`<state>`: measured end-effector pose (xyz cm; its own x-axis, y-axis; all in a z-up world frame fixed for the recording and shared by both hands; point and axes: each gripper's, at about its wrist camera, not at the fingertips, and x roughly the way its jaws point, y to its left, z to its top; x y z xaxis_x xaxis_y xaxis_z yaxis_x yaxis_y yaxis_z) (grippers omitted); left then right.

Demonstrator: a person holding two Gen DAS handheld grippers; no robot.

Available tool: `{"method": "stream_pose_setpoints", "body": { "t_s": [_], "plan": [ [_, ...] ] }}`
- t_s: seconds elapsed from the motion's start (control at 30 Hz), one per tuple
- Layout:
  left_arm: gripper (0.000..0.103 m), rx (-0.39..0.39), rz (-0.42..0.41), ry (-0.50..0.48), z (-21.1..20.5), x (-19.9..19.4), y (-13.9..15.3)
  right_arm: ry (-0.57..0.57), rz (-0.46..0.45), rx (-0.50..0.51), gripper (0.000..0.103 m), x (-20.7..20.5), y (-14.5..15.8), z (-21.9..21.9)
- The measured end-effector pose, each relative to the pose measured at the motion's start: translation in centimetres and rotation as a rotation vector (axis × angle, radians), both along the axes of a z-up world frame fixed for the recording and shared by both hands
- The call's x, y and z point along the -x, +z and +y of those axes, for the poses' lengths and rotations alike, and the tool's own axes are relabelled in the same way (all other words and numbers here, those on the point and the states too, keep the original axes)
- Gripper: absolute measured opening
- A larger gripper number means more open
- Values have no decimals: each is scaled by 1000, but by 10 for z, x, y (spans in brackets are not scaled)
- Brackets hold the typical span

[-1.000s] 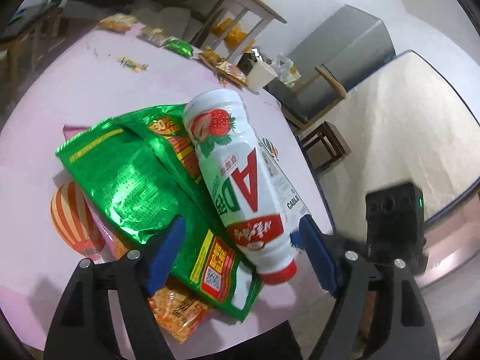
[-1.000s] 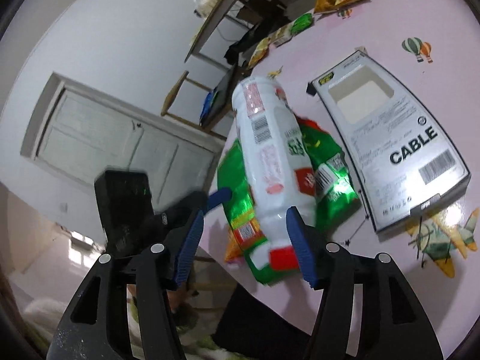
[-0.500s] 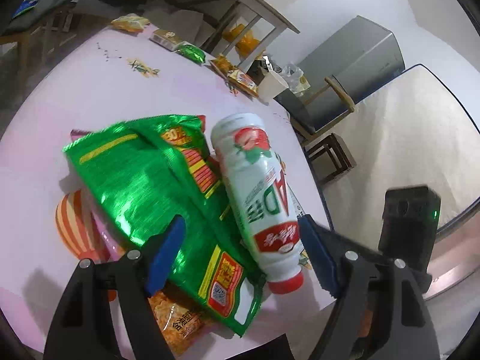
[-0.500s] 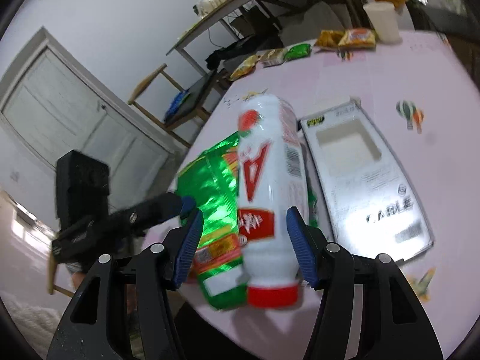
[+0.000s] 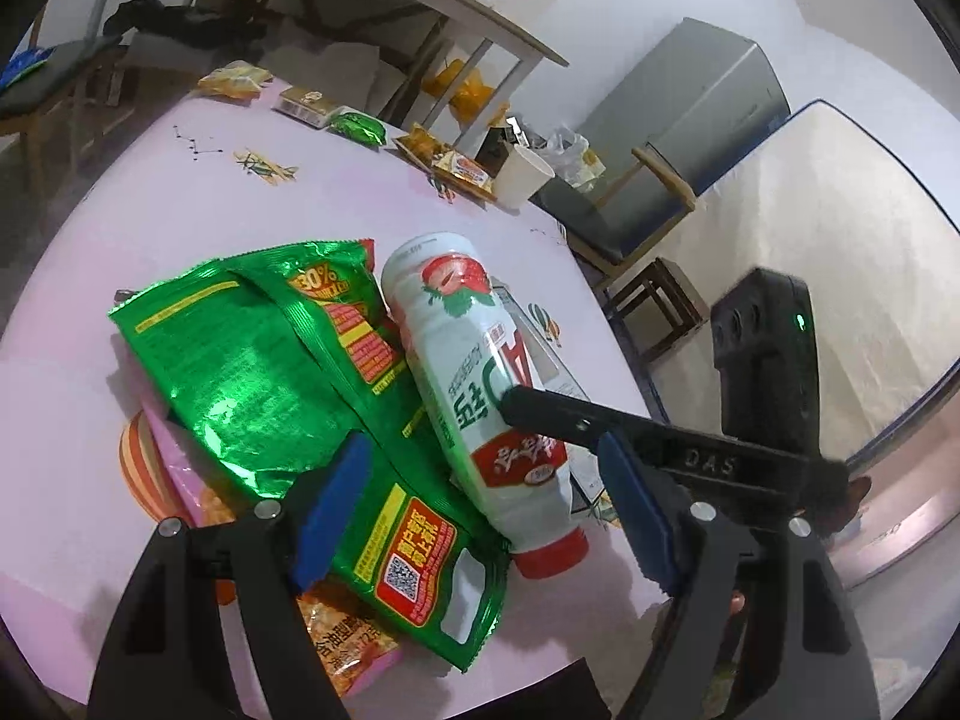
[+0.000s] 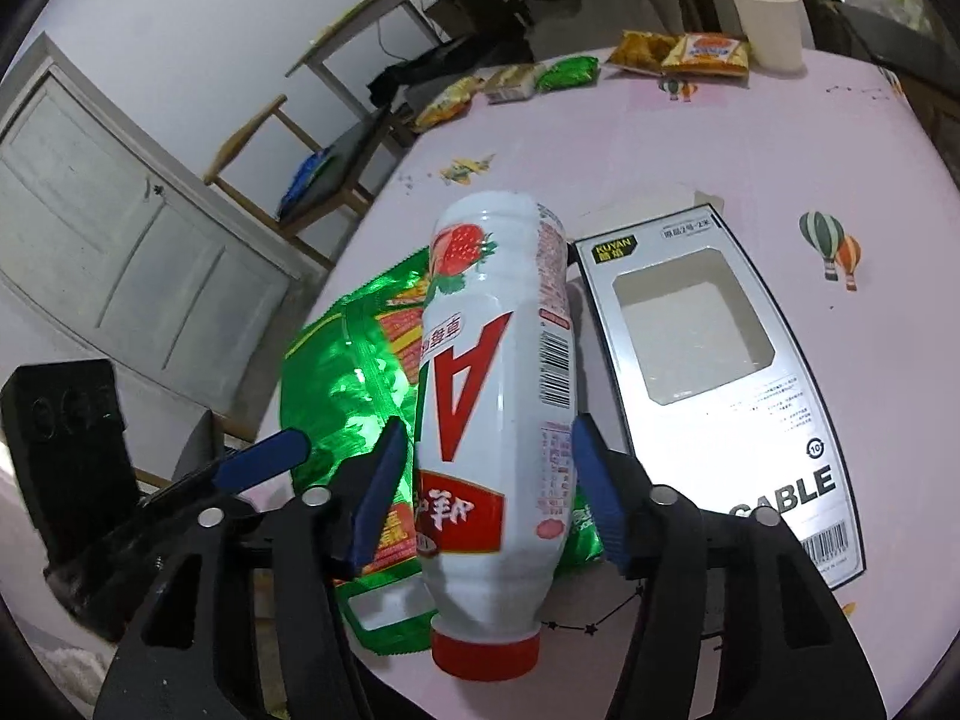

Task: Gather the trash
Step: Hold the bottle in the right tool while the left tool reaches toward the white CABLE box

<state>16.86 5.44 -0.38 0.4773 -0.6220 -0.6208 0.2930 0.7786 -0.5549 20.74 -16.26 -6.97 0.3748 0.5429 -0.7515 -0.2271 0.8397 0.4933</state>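
pink tablecloth (image 6: 690, 138), cluttered room behind. right gripper (image 6: 486, 480) straddles white bottle (image 6: 498, 372), jaws just opened slightly, pads look off its sides. bottle lies on green bag (image 5: 258, 372), red cap toward table edge. risk: round bottle rolls or slips off edge. left gripper (image 5: 480, 510) wide, holds nothing. cable box (image 6: 720, 372) beside; snack wrappers (image 6: 684, 54), paper cup (image 6: 771, 24) far.

In the right wrist view, find the white panelled door (image 6: 114, 252) at the left of the frame and the wooden chair (image 6: 282, 144) with a dark seat right of it. In the left wrist view, locate the grey cabinet (image 5: 690, 114) at upper right, the small dark stool (image 5: 654, 306) below it, and the long shelf table (image 5: 384, 0) across the top.
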Motion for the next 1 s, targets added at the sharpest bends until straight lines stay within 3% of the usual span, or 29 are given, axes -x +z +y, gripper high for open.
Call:
{"method": "stream_pose_setpoints", "body": {
  "t_s": [0.13, 0.33, 0.53, 0.67, 0.83, 1.0],
  "plan": [
    [76, -7, 14, 7, -2, 1, -5, -10, 35, -22, 60, -6, -7, -2],
    [76, -9, -14, -2, -1, 5, -2, -33, 40, -79, 50, -4, -6, -15],
    [76, 12, -24, -37, -13, 3, 6, -150, -51, -185, 48, 14, 27, -72],
    [76, 55, -21, -117, -40, -1, 11, -245, -102, -114, 48, 20, 45, -123],
    [76, 41, 58, -191, -81, -27, 10, -286, -28, -22, 48, 11, 35, -162],
    [76, -40, 264, -187, -106, -86, -4, -263, 51, 24, 48, 5, 6, -160]
  ]
}}
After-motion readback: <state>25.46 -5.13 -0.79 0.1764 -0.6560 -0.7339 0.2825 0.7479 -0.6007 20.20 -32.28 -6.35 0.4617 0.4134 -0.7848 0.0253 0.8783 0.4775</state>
